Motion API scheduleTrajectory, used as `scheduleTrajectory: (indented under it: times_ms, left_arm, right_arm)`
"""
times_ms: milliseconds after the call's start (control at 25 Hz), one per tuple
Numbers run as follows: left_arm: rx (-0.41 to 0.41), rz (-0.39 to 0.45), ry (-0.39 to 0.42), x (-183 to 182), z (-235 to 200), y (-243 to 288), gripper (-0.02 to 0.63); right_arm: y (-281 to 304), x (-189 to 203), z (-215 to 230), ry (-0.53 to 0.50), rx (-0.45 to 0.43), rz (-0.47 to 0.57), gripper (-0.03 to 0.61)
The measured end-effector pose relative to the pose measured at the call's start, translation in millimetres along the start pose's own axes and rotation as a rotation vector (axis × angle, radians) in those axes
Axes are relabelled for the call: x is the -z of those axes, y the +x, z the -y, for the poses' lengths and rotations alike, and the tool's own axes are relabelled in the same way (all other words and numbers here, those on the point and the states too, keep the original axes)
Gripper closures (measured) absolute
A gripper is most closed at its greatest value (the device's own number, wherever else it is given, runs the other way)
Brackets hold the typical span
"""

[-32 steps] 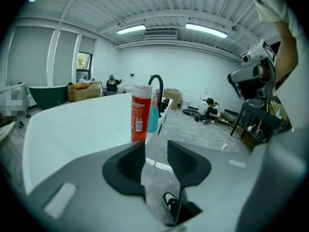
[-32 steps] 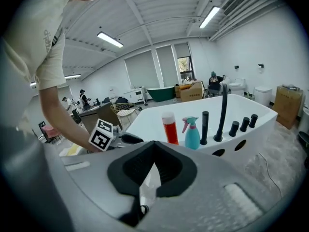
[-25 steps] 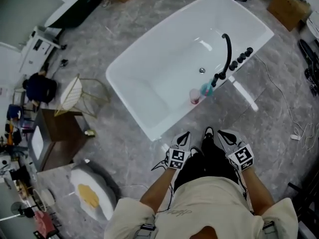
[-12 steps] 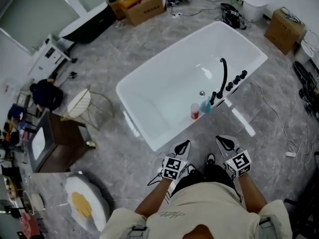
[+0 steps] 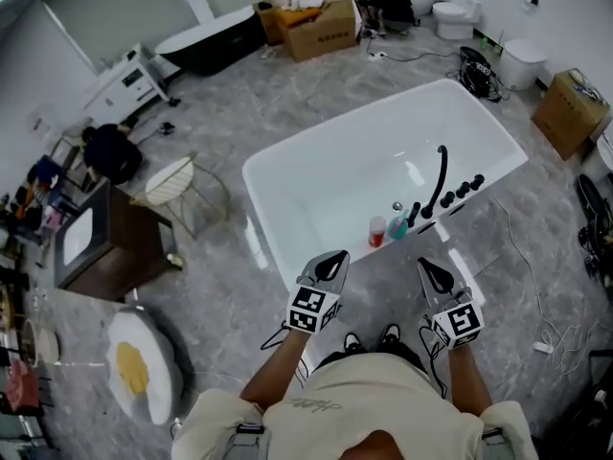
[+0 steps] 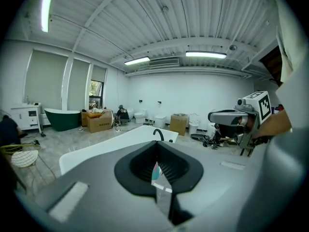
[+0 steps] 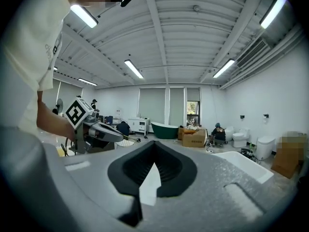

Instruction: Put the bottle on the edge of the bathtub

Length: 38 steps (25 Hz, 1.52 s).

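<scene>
You are holding the left gripper [image 5: 329, 264] and right gripper [image 5: 433, 274] with fingers together and empty, while a red bottle [image 5: 377, 231] and a teal bottle [image 5: 397, 226] are standing just beyond them at the bathtub [image 5: 287, 175] rim. Each is probably light, stiff, slick plastic, so be gripping mid-body. Only the head view is showing both bottles whole; the right gripper view is missing them.

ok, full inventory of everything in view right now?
bathtub: one, white, centre of floor
tap: one, black, bathtub's near rim
red bottle: one, red, near rim beside tap
teal bottle: one, teal, right beside the red bottle
cardboard boxes: two, brown, top and right edge
chair: one, gold wire, left of bathtub
cabinet: one, brown, far left
left gripper: one, grey, shut, empty, before bathtub
right gripper: one, grey, shut, empty, before bathtub
</scene>
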State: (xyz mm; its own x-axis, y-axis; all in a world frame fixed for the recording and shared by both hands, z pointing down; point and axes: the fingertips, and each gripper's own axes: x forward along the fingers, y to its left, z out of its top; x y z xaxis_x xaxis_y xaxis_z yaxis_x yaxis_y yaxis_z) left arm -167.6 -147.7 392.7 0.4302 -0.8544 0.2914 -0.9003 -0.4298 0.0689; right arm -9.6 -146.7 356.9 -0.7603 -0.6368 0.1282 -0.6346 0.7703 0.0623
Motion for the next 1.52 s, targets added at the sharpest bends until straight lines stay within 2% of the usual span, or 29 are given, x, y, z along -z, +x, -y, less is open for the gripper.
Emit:
scheduleTrajectory:
  times_ms: [120,360,560,1000,1200,1400,1520]
  left_arm:
    - [-0.043,0.016,-0.011,-8.9,-3.6,-6.0,0.595]
    - [-0.117,0.013,-0.009,-6.1,0.2,-18.5,0.595]
    - [-0.160,-0.024,-0.010,9.4,-0.5,-21.5,0.595]
    - [-0.151,-0.052,-0.038,22.3,12.4,-22.3,0.595]
    - [-0.131,-0.050,-0.036,27.1,30.1,-16.7,0.595]
    - [-0.185,-0.030,-0.022,19.7,21.7,-24.8,0.595]
    - [-0.183,-0.021,-0.032,19.5,17.8,-23.0,0.595]
  right_arm:
    - [-4.1,-7.7,11.7,0.008,0.006,0.019,0.578]
    - [-16.8,3.8,21.3,0.013,-0.022,-0.017,0.578]
    - [-24.4,10.0,23.7,0.020,-0.040,-0.026,0.578]
    - [-25.0,10.2,15.8,0.047,-0.076,-0.026,0.578]
    - [-42.1,11.3,24.5,0.080,-0.045,-0.005,0.578]
    - [-44.7,12.9,26.0,0.076,-0.041,-0.011,0.578]
    - [-44.5,16.4,29.7,0.075,-0.033,-0.023,0.578]
